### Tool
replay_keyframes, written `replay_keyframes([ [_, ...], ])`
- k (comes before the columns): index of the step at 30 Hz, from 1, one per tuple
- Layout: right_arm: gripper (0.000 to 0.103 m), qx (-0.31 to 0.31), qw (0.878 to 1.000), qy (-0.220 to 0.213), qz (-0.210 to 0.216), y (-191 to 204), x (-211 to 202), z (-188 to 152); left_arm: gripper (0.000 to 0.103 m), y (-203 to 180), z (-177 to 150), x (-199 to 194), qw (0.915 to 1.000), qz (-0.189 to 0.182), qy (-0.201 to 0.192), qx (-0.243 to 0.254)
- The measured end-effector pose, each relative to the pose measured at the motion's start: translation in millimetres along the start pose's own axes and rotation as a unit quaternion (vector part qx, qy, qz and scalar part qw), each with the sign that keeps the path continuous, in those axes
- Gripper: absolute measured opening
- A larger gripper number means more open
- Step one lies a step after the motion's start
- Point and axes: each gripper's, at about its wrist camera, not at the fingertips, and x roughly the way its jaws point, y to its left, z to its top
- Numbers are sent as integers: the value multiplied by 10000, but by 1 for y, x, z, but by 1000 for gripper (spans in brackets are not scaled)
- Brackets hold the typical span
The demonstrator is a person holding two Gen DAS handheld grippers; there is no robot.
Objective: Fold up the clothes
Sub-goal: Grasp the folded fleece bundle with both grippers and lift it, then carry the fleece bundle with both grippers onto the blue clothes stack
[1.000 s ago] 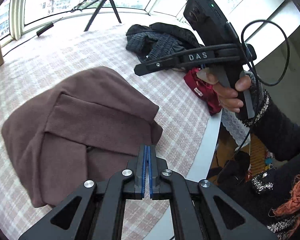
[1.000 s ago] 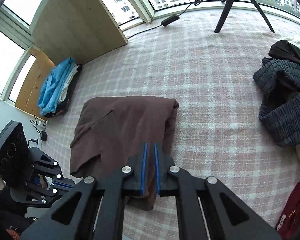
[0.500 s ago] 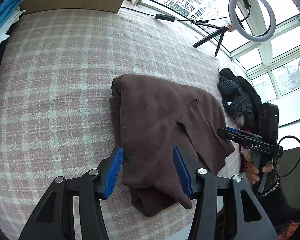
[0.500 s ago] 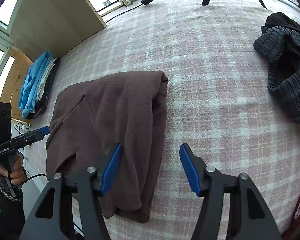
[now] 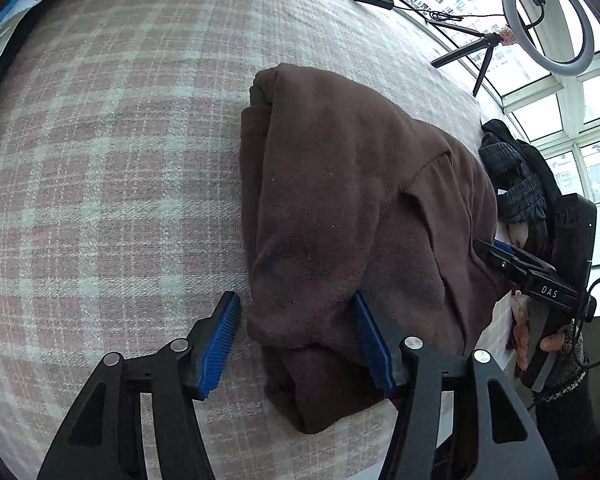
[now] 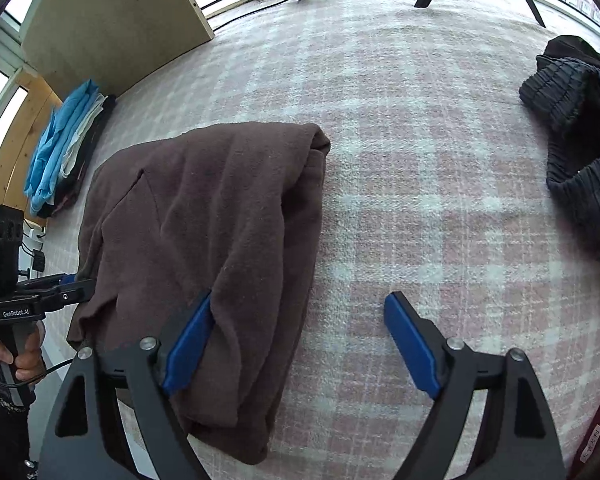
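Dark brown garment point(image 5: 352, 216), plain. Pink-and-white plaid surface point(image 5: 112, 152). Black tool frames with blue pads point(image 5: 220, 344) on the left tool point(image 5: 296, 340) and right tool point(image 6: 300, 344). Charcoal ribbed clothes point(image 6: 572, 120). Light blue, white and black folded stack point(image 6: 64, 148). Black tripod point(image 5: 472, 48).

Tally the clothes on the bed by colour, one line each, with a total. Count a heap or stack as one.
Brown garment, folded, centre: 1
Dark grey heap, right of it in the right wrist view: 1
Blue-topped stack, by the wooden board: 1
Red item, mostly cut off at the edge: 1
Total: 4
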Motion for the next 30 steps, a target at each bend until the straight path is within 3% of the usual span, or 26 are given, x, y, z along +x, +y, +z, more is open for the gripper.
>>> replay_keyframes([
  [3, 84, -149, 9999, -4, -54, 5, 1, -2, 56, -3, -6, -1, 9998, 122, -153, -37],
  [5, 72, -203, 9996, -1, 188, 7, 0, -4, 50, -6, -8, 0, 9998, 87, -173, -52],
  [7, 39, -210, 9981, 37, 575, 9, 0, -6, 43, -8, -10, -1, 9997, 85, -212, -78],
  [14, 32, -291, 9982, 9, 521, 17, 2, -3, 29, -9, -20, -12, 9979, -39, -599, -226],
  [20, 23, -240, 9918, -389, 1194, 24, -39, 5, 22, -19, -22, -50, 9961, -157, -863, 39],
  [23, 22, -218, 9892, -659, 1292, 39, -58, 10, 20, -16, -24, -76, 9945, -187, -1015, 196],
  [30, 22, -682, 9820, -1172, 1316, 124, -89, 33, 20, 21, -15, -163, 9840, -214, -1699, 500],
])
